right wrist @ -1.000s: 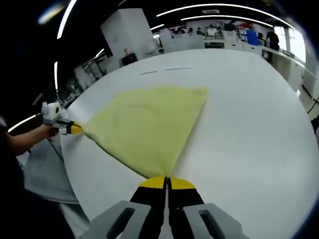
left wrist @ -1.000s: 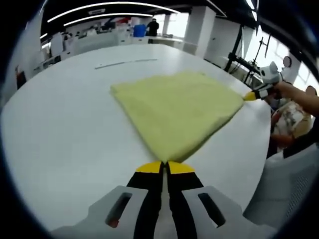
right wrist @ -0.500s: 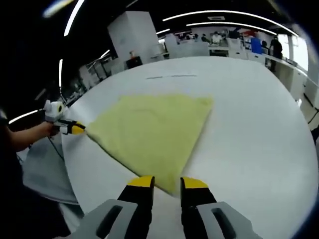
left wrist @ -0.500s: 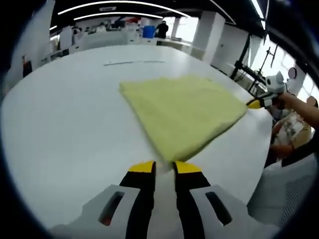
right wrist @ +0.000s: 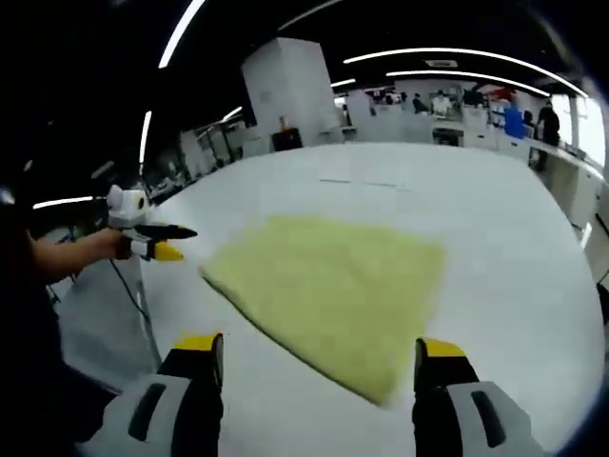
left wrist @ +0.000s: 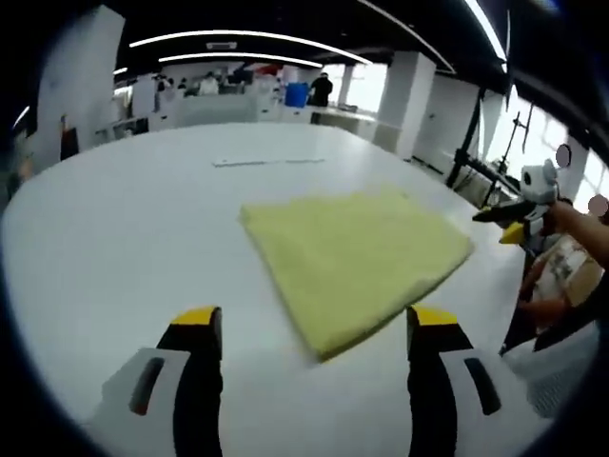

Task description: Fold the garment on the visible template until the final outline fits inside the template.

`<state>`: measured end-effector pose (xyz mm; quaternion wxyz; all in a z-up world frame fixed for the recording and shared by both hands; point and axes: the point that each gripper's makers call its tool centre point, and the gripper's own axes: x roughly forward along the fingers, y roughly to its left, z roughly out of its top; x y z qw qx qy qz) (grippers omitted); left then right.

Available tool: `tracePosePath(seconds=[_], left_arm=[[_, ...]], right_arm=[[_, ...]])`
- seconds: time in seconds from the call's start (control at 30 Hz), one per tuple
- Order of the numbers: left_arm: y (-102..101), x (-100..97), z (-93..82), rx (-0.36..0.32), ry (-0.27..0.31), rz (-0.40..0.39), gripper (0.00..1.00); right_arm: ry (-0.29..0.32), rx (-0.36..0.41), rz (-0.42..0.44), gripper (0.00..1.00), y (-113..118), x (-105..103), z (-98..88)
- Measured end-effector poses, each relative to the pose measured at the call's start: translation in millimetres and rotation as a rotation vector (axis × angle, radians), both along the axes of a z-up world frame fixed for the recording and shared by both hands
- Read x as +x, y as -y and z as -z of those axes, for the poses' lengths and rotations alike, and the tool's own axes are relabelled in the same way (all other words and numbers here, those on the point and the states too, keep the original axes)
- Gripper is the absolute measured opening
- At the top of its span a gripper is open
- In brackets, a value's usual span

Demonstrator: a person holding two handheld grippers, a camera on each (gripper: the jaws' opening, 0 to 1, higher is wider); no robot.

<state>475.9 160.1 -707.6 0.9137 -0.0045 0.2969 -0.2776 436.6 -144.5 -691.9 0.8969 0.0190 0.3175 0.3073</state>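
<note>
Both tongs have just let go. A second ago each one was pinched shut on a near corner of the yellow garment (left wrist: pixel 354 262); now the left gripper (left wrist: pixel 314 328) stands with its jaws spread wide and nothing between them, and the right gripper (right wrist: pixel 319 357) is the same, wide and empty. Both have also drawn back and lifted a little, so the corners they held now lie free on the table (left wrist: pixel 114 238).

The garment rests folded into a flat, roughly four-sided pad near the middle of the white table, its nearest corner pointing toward the left gripper and lying just beyond the jaw tips. In the right gripper view it sits between the two jaws and a little farther off, with the other gripper hovering off its left corner, clear of the cloth.

A faint line is marked on the table beyond the garment, but I cannot make out a template outline around it. The release suggests this fold is finished; whether the outline fits I cannot tell.
</note>
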Motion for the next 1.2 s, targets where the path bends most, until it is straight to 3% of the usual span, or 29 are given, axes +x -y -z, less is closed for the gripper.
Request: tracePosePath(seconds=[0.07, 0.2, 0.33, 0.43, 0.8, 1.2], left_arm=[[-1, -1.3, -6.5, 0.023, 0.016, -0.009, 0.78], [1, -6.6, -20.3, 0.051, 0.059, -0.01, 0.87], [8, -11.3, -32.5, 0.06, 0.08, 0.008, 0.91], [14, -14.9, -40.7, 0.033, 0.093, 0.022, 0.99], [17, -26.1, -38.1, 0.072, 0.073, 0.044, 0.99], [13, -23.5, -47.4, 0.069, 0.1, 0.023, 0.97]], right_arm=[[0.029, -0.003, 0.001, 0.9, -3, 1, -9.0], [0.068, 0.003, 0.009, 0.97, -8, 1, -24.7], [0.092, 0.029, 0.038, 0.99, -11, 3, -35.6], [0.093, 0.039, 0.044, 0.99, -13, 2, -37.3], [0.111, 0.006, 0.029, 0.99, -18, -2, -37.3], [0.094, -0.058, 0.017, 0.97, -12, -5, -29.0]])
